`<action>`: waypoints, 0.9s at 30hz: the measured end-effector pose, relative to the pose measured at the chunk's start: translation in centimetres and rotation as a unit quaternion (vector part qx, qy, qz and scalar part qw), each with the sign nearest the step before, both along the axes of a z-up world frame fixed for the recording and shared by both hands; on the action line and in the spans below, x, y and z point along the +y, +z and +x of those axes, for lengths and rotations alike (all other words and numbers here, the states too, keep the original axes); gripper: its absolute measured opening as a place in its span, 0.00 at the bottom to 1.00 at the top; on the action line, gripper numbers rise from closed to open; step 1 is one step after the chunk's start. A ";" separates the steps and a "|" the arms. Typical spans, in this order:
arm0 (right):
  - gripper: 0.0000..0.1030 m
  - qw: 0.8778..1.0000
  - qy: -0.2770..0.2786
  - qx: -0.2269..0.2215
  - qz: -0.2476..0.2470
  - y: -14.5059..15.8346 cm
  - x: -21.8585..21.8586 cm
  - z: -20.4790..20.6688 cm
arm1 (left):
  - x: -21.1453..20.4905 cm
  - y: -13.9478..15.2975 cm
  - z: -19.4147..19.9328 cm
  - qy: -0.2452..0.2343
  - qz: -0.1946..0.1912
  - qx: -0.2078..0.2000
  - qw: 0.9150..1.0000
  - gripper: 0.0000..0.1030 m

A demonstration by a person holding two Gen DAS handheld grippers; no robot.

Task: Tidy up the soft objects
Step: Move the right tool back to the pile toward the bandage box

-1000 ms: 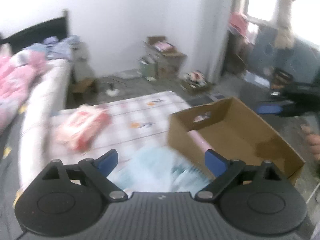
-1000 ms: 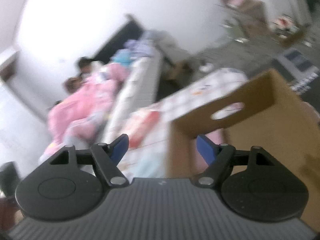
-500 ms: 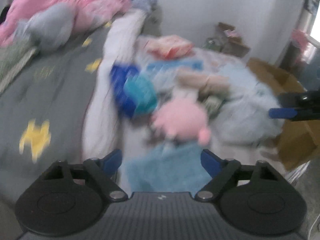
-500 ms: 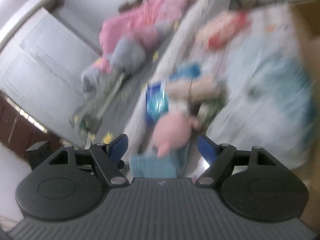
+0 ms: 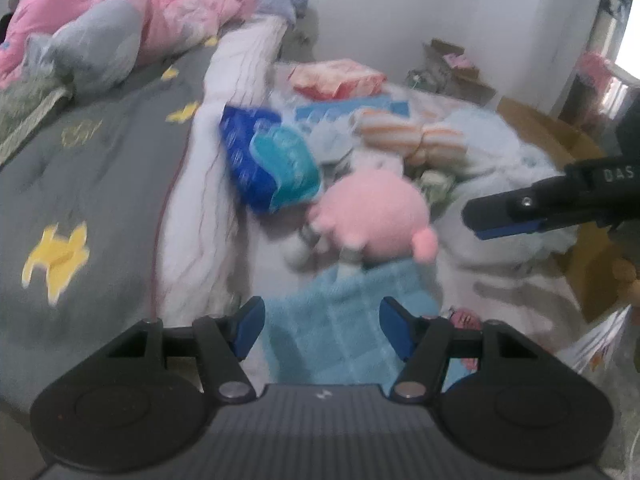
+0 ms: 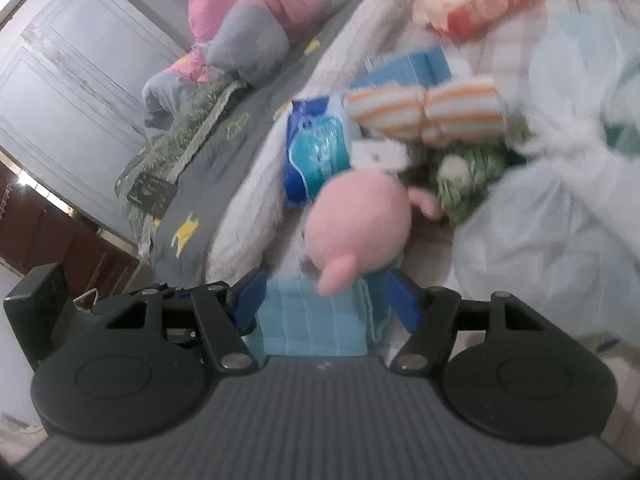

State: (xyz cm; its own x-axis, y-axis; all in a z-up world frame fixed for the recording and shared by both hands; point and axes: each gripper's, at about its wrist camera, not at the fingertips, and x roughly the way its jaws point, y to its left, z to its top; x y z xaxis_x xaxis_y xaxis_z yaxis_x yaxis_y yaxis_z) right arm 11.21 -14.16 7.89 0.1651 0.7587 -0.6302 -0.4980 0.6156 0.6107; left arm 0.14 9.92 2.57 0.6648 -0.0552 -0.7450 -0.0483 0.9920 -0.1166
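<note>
A pink plush toy [image 5: 370, 212] lies on the bed among soft things: a light blue towel [image 5: 344, 328], a blue plastic pack [image 5: 272, 160], an orange-striped roll [image 5: 408, 136] and a pale blue bundle [image 5: 500, 184]. My left gripper [image 5: 322, 324] is open and empty above the towel, just short of the plush. My right gripper [image 6: 324, 300] is open and empty, with the plush [image 6: 356, 224] just ahead between its fingertips and the towel [image 6: 312, 320] below. The right gripper also shows in the left wrist view [image 5: 504, 216] to the right of the plush.
A cardboard box [image 5: 560, 140] stands off the bed's right edge. A red and white pack [image 5: 336, 78] lies further back. A grey quilt with yellow shapes [image 5: 80, 184] covers the left. Pink bedding [image 5: 132, 20] and a grey pillow [image 5: 96, 48] lie at the head. A white wardrobe [image 6: 72, 80] stands behind.
Both grippers have swung from the cardboard box to the pile on the bed and moved closer to the pink plush. Both stay open.
</note>
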 end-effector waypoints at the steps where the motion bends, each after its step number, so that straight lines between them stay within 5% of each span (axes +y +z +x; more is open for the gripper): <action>1: 0.64 1.000 -0.002 -0.003 0.002 0.4 0.1 0.1 | 0.0 0.3 0.4 0.000 0.000 -0.007 1.000 0.62; 16: 0.63 0.998 -0.011 -0.056 0.002 4.4 4.7 7.6 | 1.9 2.6 8.6 0.027 -0.021 -0.048 0.998 0.62; 21: 0.63 0.995 -0.003 -0.081 -0.049 5.8 6.6 13.7 | 2.3 1.8 12.6 0.033 -0.047 -0.035 0.998 0.50; 27: 0.63 0.979 0.063 -0.108 -0.160 2.8 11.5 20.4 | 2.3 0.1 15.6 0.041 -0.064 -0.010 0.997 0.43</action>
